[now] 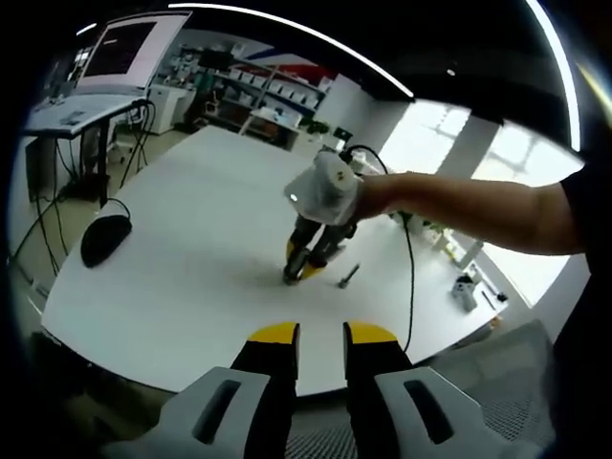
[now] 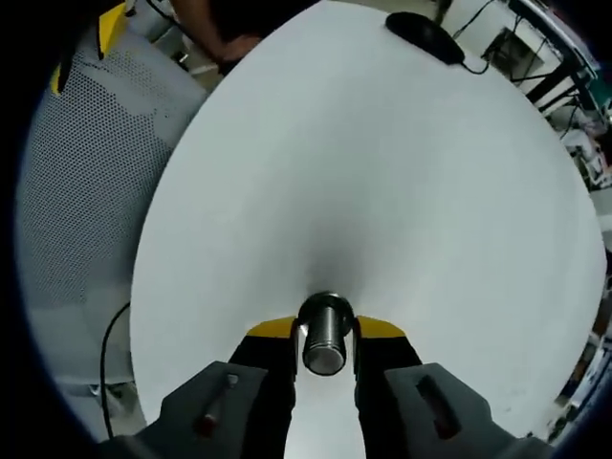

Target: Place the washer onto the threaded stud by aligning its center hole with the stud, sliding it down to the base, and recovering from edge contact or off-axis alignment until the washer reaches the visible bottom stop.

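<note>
In the right gripper view my right gripper (image 2: 325, 337) is shut on a short metal threaded stud (image 2: 324, 344), seen nearly end-on, standing on the white table (image 2: 382, 191). In the left gripper view the same right gripper (image 1: 298, 270) points down with its yellow tips at the table, held by a person's arm (image 1: 478, 206) coming in from the right. A small dark metal piece (image 1: 347, 277) lies on the table just right of those tips; I cannot tell whether it is the washer. My left gripper (image 1: 321, 335) hovers at the table's near edge, open, with nothing between its jaws.
A black mouse (image 1: 105, 237) (image 2: 426, 34) with its cable lies near the table's far side. A desk with a monitor (image 1: 124, 48) stands beyond it. A grey mesh chair (image 2: 86, 191) is beside the table's edge. Small items (image 1: 466, 292) sit at the table's right edge.
</note>
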A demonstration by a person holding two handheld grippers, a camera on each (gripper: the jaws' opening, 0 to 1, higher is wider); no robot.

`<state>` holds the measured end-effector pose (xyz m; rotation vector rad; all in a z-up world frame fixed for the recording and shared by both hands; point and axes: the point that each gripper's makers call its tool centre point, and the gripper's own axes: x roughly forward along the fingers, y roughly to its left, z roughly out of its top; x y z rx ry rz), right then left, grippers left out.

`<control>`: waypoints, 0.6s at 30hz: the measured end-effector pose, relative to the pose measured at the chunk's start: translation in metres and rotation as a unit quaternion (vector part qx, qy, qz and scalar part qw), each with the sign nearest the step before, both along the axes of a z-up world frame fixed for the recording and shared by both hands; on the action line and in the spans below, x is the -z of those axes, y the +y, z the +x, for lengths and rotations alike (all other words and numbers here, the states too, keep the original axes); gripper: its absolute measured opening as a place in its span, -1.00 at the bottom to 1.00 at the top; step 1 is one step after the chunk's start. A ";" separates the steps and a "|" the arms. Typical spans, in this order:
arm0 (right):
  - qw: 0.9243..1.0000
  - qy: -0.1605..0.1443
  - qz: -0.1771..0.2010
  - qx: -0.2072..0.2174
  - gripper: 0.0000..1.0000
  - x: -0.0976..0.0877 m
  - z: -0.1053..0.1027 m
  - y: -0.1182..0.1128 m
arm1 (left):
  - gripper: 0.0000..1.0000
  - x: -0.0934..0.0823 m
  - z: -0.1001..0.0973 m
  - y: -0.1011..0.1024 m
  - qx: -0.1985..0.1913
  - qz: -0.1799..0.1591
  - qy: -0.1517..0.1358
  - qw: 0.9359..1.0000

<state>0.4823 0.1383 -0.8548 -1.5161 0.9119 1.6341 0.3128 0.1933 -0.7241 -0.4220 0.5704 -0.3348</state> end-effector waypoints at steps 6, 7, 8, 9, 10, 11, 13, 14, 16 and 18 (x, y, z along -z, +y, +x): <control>0.997 0.002 0.045 0.057 -0.34 -0.014 0.000 0.009 | -0.72 0.002 -0.002 -0.003 0.012 0.004 0.007 1.000; 0.997 -0.007 0.050 0.059 -0.32 -0.018 0.003 0.009 | -0.72 0.003 -0.002 -0.004 0.013 0.004 0.007 1.000; 0.995 -0.020 0.069 0.076 -0.29 -0.025 0.007 0.012 | -0.72 0.003 -0.003 -0.004 0.014 0.003 0.008 1.000; 0.992 -0.018 0.085 0.093 -0.27 -0.031 0.007 0.014 | -0.72 0.003 -0.003 -0.005 0.017 0.004 0.008 1.000; 0.989 -0.013 0.099 0.106 -0.27 -0.038 0.005 0.016 | -0.72 0.003 -0.004 -0.005 0.018 0.004 0.008 1.000; 0.984 -0.009 0.125 0.129 -0.27 -0.049 0.003 0.019 | -0.73 0.002 -0.003 -0.005 0.017 0.004 0.005 1.000; 0.975 -0.011 0.161 0.153 -0.26 -0.067 0.001 0.019 | -0.73 -0.002 -0.002 -0.003 0.011 0.002 -0.009 1.000; 0.972 -0.013 0.171 0.160 -0.26 -0.074 0.000 0.017 | -0.73 -0.003 -0.002 -0.004 0.012 0.001 -0.011 1.000; 0.962 -0.020 0.195 0.189 -0.26 -0.088 -0.003 0.009 | -0.72 -0.003 -0.003 -0.007 0.018 0.002 -0.012 1.000; 0.953 -0.017 0.218 0.208 -0.26 -0.100 -0.010 0.001 | -0.72 -0.003 -0.003 -0.009 0.022 0.002 -0.013 1.000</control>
